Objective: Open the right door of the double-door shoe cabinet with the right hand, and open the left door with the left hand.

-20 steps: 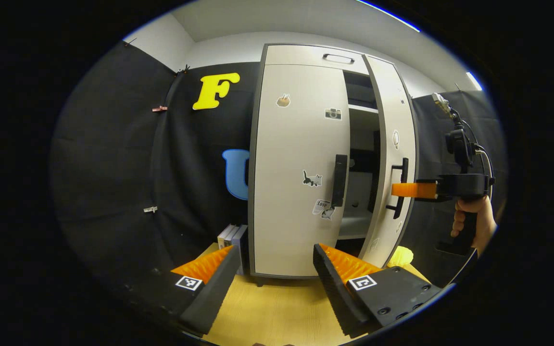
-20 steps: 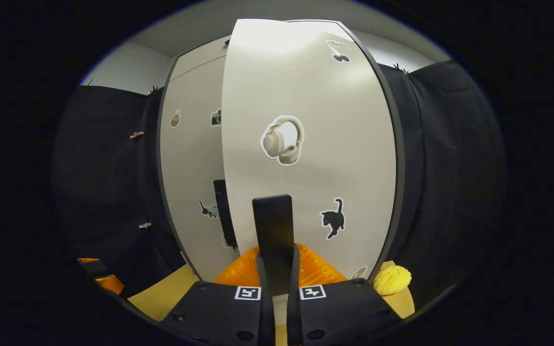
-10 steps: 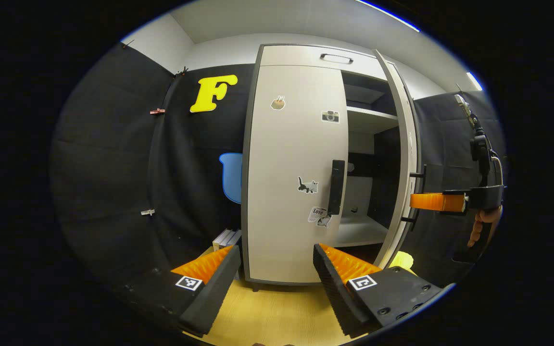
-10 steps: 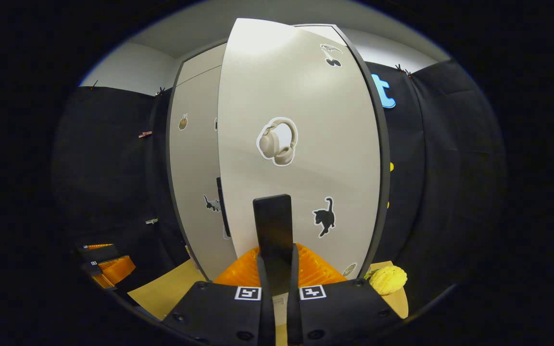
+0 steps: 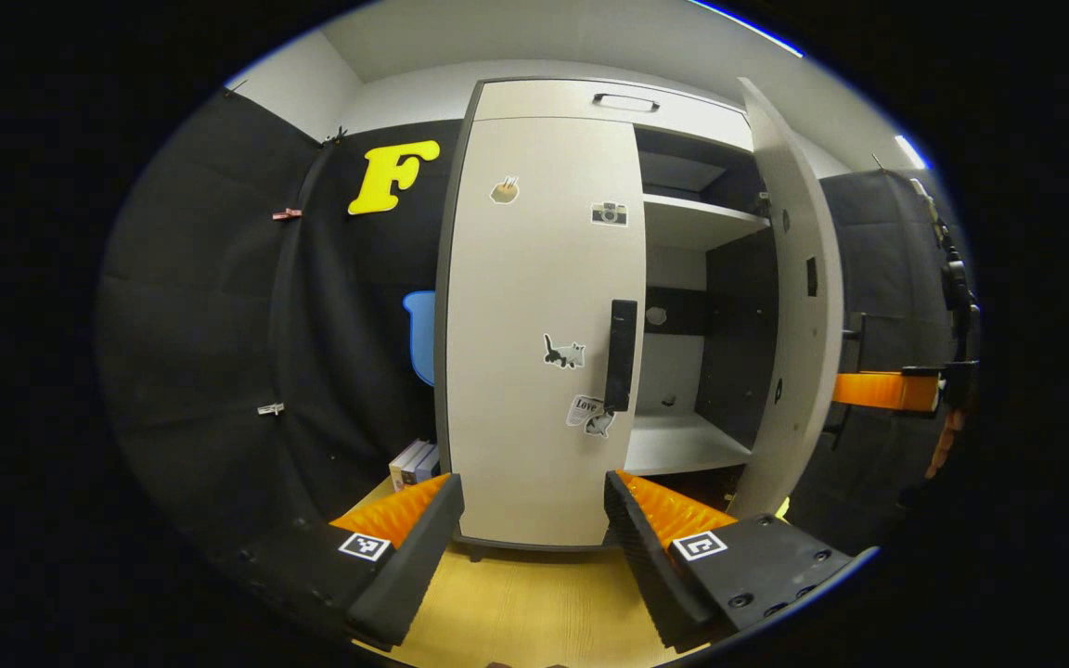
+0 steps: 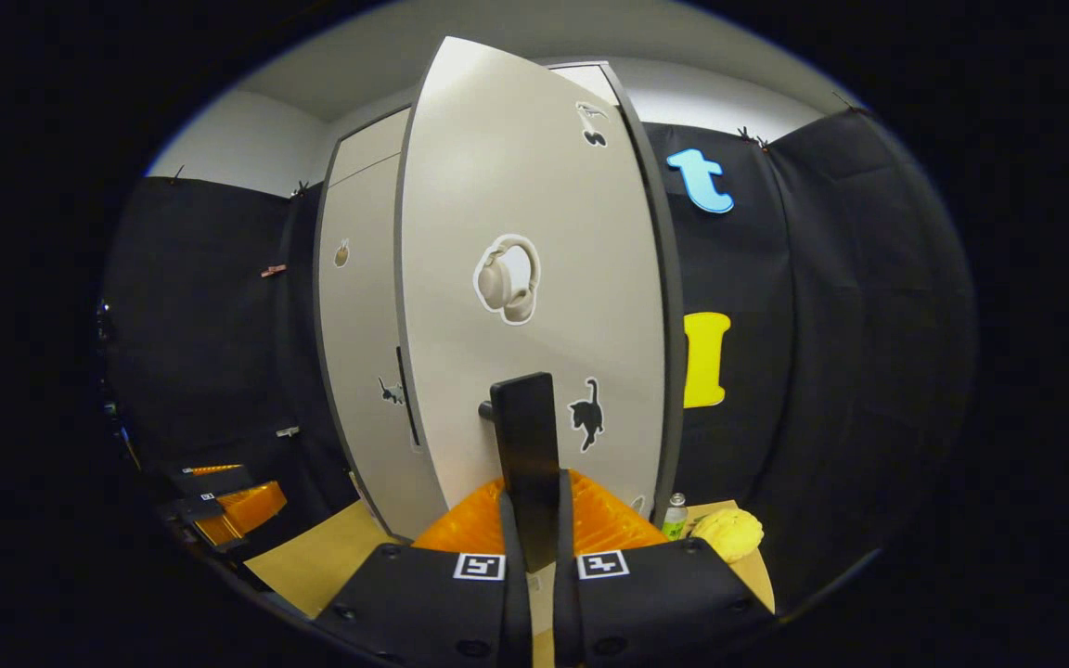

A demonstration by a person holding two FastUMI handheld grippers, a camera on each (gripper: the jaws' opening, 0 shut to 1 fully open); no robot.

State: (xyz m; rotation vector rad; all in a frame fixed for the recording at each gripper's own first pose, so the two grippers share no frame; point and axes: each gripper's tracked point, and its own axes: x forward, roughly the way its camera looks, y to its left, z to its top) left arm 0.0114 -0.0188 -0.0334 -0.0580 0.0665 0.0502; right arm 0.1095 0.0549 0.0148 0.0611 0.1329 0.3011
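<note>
The pale shoe cabinet's left door (image 5: pixel 534 325) is closed, its black vertical handle (image 5: pixel 621 354) at its right edge. My left gripper (image 5: pixel 530 538) hangs open a little in front of that door, nothing between its fingers. The right door (image 5: pixel 799 306) stands swung well out, baring shelves (image 5: pixel 688 445) inside. In the right gripper view my right gripper (image 6: pixel 534 508) is shut on the right door's black handle (image 6: pixel 523 417), the door (image 6: pixel 534 232) rising just ahead. From the left gripper view that right gripper (image 5: pixel 869 390) sits at the open door's outer face.
Stickers dot both doors. A few books (image 5: pixel 414 461) stand left of the cabinet on the wooden floor (image 5: pixel 516 603). A yellow lumpy object (image 6: pixel 727 533) and a small bottle (image 6: pixel 675 516) sit right of the cabinet. Black cloth walls close in on both sides.
The right door has swung from slightly ajar to wide open, pulled by my right gripper on its handle. My left gripper stayed open and drew a little closer to the left door.
</note>
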